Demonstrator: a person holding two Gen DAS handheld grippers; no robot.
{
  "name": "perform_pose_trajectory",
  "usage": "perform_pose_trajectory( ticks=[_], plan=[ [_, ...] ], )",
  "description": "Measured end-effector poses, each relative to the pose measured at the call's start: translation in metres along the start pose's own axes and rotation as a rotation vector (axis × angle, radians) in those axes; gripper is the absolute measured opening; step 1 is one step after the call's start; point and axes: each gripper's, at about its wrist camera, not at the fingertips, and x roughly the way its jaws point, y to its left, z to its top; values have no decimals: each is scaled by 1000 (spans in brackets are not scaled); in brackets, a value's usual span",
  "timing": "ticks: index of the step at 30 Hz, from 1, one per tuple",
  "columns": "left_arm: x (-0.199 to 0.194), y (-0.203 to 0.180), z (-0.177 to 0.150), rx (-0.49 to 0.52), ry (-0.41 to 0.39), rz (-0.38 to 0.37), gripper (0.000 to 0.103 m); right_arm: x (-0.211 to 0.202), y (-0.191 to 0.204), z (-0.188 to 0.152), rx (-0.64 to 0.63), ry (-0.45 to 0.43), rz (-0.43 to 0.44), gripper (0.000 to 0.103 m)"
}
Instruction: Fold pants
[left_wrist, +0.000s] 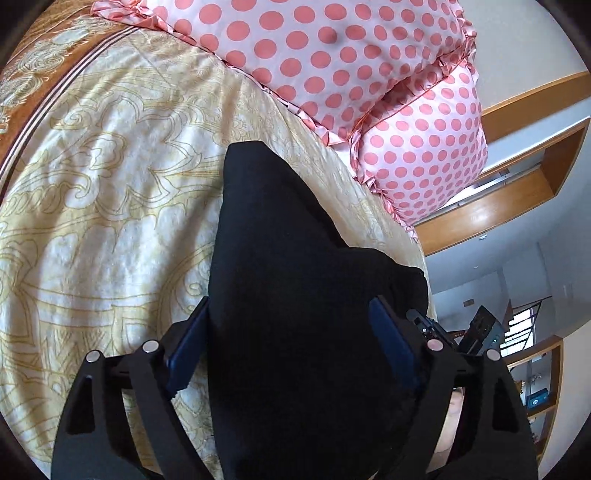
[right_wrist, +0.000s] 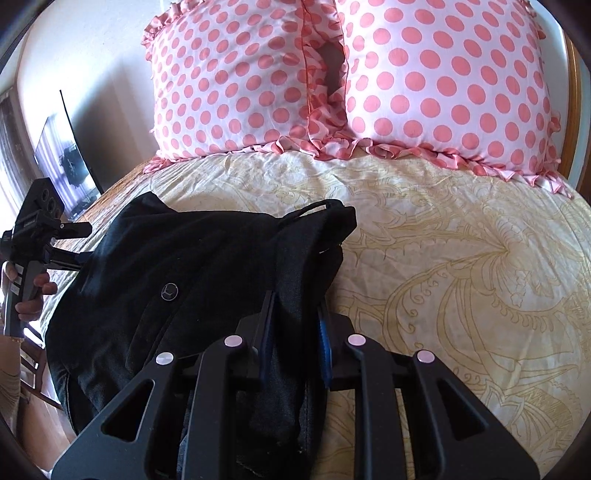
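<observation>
Nearest in the right wrist view, the right gripper (right_wrist: 295, 332) has its two blue-padded fingers (right_wrist: 324, 350) drawn close together, pinching a thick fold of the black pants (right_wrist: 177, 273) at the garment's right edge. From that pinch the pants spread away to the left across the bedspread (right_wrist: 461, 266), bunched in soft folds, with a small round logo (right_wrist: 169, 291) showing on the dark cloth and a thin drawstring loop at the far corner. At the pants' left side the left gripper (right_wrist: 79, 242) reaches in, gripped by the person's left hand (right_wrist: 31, 295); from this view its fingertips are hidden by the cloth. In the left wrist view the left gripper (left_wrist: 288, 343) has its blue pads (left_wrist: 184, 354) spread wide, and a broad mass of the pants (left_wrist: 295, 295) fills the gap between them; whether the pads are pressing on the cloth cannot be told. Beyond the pants lies the cream bedspread (left_wrist: 103, 206) with its gold scroll pattern and a brown border (left_wrist: 48, 62) along the far left edge. Farther still from the pants, two pink polka-dot pillows (right_wrist: 236, 77) with ruffled edges stand side by side at the head of the bed, touching each other. Left of the pants, past the bed's edge, a dark flat screen (right_wrist: 70, 151) leans by the wall.
</observation>
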Motion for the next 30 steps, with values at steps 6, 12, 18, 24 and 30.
perform_pose_trajectory(
  ticks=[6, 12, 18, 24, 30],
  plan=[
    [4, 1, 0, 12, 12, 87, 20, -1, -3, 0, 29, -5, 30, 21],
    [-2, 4, -2, 28, -21, 55, 8, -6, -9, -2, 94, -52, 88, 17],
    [-12, -19, 2, 112, -76, 22, 7, -11, -10, 8, 119, -91, 131, 16],
    [-11, -36, 20, 144, -134, 26, 7, -5, -8, 34, 112, -129, 142, 15],
    [-6, -38, 56, 126, -212, 69, 7, 22, -20, 65, 148, -152, 134, 15]
  ],
)
